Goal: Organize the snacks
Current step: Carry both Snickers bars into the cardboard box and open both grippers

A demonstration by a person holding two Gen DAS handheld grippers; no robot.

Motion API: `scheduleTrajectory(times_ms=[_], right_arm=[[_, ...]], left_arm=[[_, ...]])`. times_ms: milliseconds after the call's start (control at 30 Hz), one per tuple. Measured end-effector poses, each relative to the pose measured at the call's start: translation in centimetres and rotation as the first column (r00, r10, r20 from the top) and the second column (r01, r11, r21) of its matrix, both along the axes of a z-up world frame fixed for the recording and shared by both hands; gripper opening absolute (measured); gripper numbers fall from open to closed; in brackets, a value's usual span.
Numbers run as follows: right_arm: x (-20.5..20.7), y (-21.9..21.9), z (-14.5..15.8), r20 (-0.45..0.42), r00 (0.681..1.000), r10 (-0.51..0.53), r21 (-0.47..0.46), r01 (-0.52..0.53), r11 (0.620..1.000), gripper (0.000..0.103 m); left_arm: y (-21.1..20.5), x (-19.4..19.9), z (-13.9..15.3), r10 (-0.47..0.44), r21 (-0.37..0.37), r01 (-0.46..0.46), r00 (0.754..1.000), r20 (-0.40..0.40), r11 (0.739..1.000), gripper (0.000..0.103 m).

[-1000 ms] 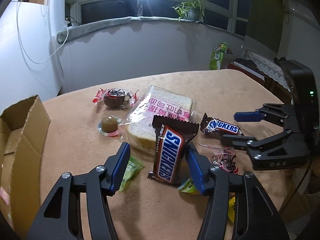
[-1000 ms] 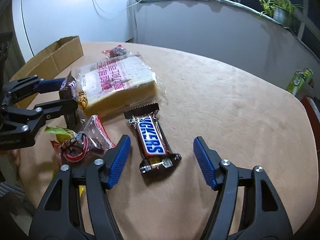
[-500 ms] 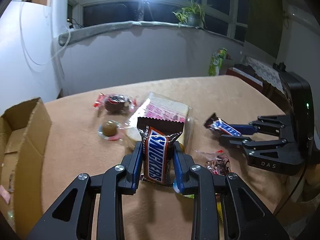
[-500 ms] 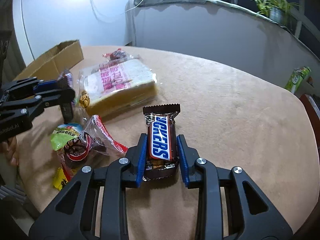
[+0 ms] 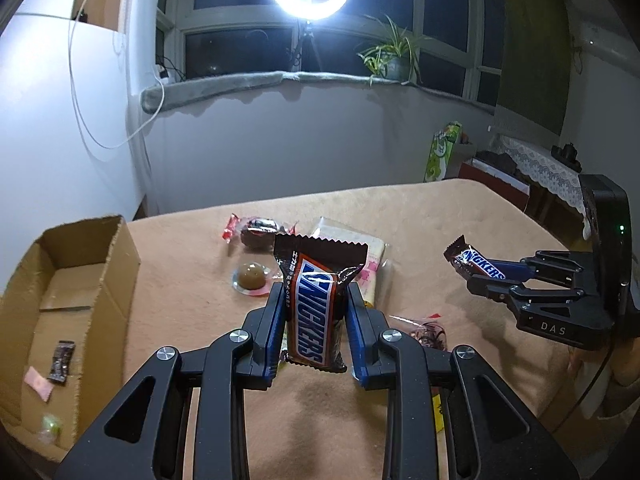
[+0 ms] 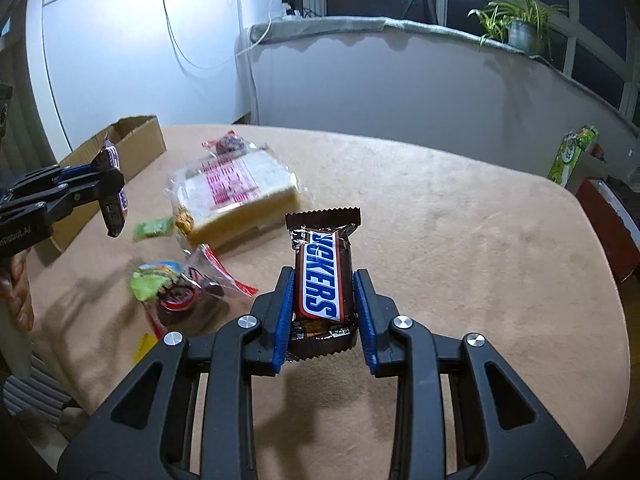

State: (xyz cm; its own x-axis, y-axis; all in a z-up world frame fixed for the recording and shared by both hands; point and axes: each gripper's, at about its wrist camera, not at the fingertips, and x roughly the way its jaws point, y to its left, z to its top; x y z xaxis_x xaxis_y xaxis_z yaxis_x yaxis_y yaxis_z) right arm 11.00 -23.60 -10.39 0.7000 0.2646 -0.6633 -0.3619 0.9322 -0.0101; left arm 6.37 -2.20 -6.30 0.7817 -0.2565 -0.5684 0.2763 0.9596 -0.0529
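Observation:
My left gripper is shut on a Snickers bar and holds it upright above the table. It also shows at the left of the right wrist view. My right gripper is shut on a second Snickers bar, lifted off the table. It shows in the left wrist view at the right. An open cardboard box stands at the table's left edge, with a few small snacks inside. A bagged bread slice lies mid-table.
On the beige tablecloth lie a wrapped chocolate cake, a jelly cup, a green candy and crumpled wrapped snacks. A green carton stands beyond the far edge. Walls and a window sill lie behind.
Both grippers closed on their Snickers bars and lifted them off the table. The left one has risen and the box is now more in view.

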Motion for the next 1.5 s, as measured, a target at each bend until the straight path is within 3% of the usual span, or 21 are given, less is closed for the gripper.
scheduleTrajectory(times_ms=[300, 633, 1167, 1500], right_arm=[[-1.4, 2.0, 4.9, 0.112, 0.994, 0.021, 0.008, -0.022, 1.0, 0.03], [-2.0, 7.9, 7.6, 0.165, 0.981, 0.104, -0.037, -0.099, 0.994, 0.03], [-2.3, 22.9, 6.7, 0.142, 0.93, 0.34, -0.107, -0.327, 0.939, 0.03], [-3.2, 30.5, 5.3, 0.115, 0.875, 0.47, -0.125, -0.456, 0.881, 0.03]], left_arm=[[2.5, -2.2, 3.0, 0.051, 0.002, -0.051, 0.996, 0.076, 0.999, 0.027], [7.3, -4.7, 5.6, 0.141, -0.007, -0.142, 0.977, 0.161, 0.99, 0.027], [18.3, -7.4, 4.1, 0.347, -0.08, -0.338, 0.925, 0.158, 0.938, 0.027], [22.1, -7.4, 2.9, 0.4, -0.088, -0.391, 0.907, 0.13, 0.916, 0.027]])
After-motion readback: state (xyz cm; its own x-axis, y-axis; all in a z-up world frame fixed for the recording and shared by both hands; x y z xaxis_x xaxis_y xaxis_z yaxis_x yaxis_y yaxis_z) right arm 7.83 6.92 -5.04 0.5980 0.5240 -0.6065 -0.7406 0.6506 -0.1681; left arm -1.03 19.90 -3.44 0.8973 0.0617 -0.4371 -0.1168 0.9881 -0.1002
